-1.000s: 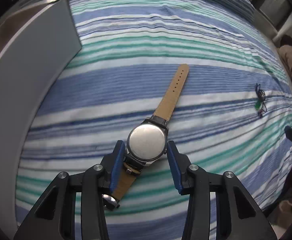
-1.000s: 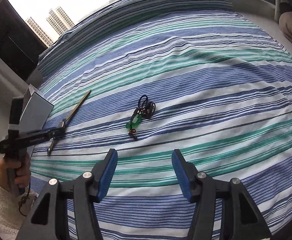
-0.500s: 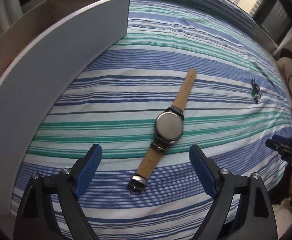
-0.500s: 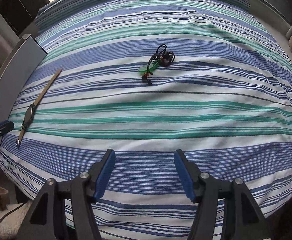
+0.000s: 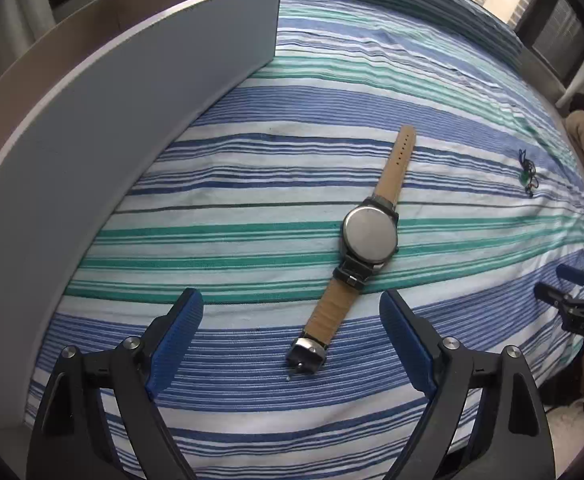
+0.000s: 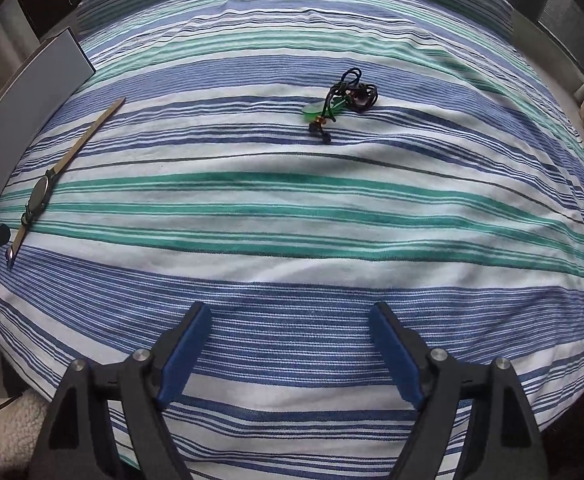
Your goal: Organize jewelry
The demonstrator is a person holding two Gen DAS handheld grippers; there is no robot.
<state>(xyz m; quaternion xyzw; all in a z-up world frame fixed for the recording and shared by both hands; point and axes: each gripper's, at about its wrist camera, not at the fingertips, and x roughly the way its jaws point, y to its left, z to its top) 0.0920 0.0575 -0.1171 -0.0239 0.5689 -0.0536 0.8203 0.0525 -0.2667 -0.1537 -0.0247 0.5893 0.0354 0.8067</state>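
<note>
A watch (image 5: 368, 237) with a tan strap lies face down on the striped bedspread; it also shows at the left in the right wrist view (image 6: 38, 199). My left gripper (image 5: 292, 336) is open and empty, held above the strap's buckle end. A black cord necklace with a green pendant (image 6: 341, 100) lies in a tangle further along the bed, small in the left wrist view (image 5: 527, 174). My right gripper (image 6: 290, 350) is open and empty, well short of the necklace, and also shows at the right edge of the left wrist view (image 5: 563, 288).
A grey open box (image 5: 104, 92) stands on the bed left of the watch, also in the right wrist view (image 6: 32, 92). The striped bedspread (image 6: 292, 220) covers the whole surface. A window with tall buildings is at the far end.
My left gripper has opened, let go of the watch and drawn back; the watch now lies free on the bed. My right gripper has pulled back from the necklace.
</note>
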